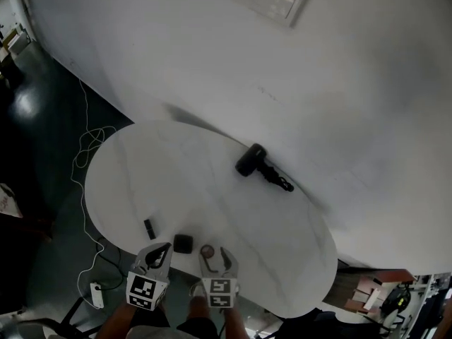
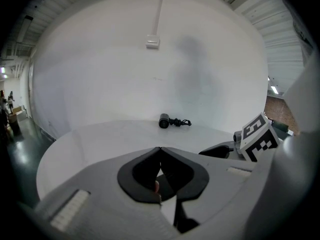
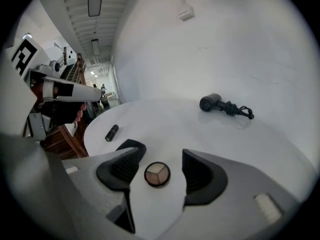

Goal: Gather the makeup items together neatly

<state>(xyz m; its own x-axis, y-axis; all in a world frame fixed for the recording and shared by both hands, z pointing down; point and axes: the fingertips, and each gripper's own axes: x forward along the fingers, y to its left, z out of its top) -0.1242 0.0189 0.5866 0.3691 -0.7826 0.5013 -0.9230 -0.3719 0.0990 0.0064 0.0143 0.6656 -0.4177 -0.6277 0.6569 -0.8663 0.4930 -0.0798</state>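
Head view: on the round white table (image 1: 127,168) a dark lipstick (image 1: 149,228) lies leftmost, then the left gripper (image 1: 163,249), its jaws pressed together on nothing, then a black square case (image 1: 183,243). The round eyeshadow palette (image 3: 157,174) rests on the table between the spread jaws of the right gripper (image 3: 159,158), touching neither pad. A black hair dryer (image 1: 251,160) lies well apart, farther right.

Left gripper (image 2: 160,149) over a round white table (image 2: 100,139), jaws shut
Its dark pads (image 2: 137,176) meet at the tips, a gap below them. A black dryer (image 2: 164,120) with coiled cord lies near the table's far edge by the wall (image 2: 100,74); the right gripper (image 2: 217,151) and its cube (image 2: 257,138) show at right
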